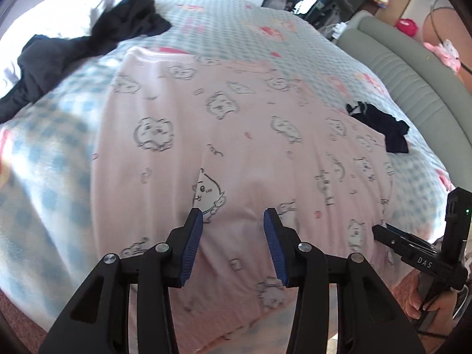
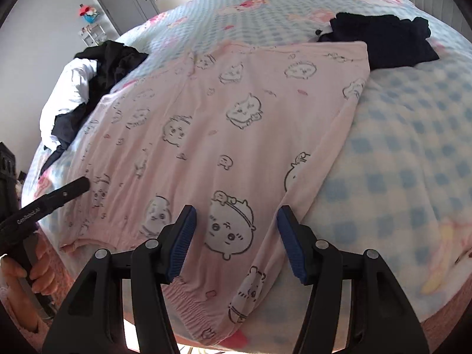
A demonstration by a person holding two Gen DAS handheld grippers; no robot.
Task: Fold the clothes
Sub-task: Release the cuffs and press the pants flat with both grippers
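On checked bedspread (image 2: 398,135), pink pajamas (image 2: 224,135) spread flat, waistband cut off, left gripper (image 1: 233,221) and right gripper (image 2: 236,215) both spread, empty.

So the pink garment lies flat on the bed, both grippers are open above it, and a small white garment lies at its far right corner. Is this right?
Not quite: the small garment at the far right corner of the pink garment is dark navy or black, as the right wrist view shows. The rest holds: the left gripper and right gripper are open.

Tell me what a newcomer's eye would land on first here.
The pink cartoon-print garment spread flat across the middle of the blue checked bedspread dominates. Both the left gripper and right gripper hover open over its near edge. Dark clothes lie heaped at the far left, and a small dark garment at its far right corner.
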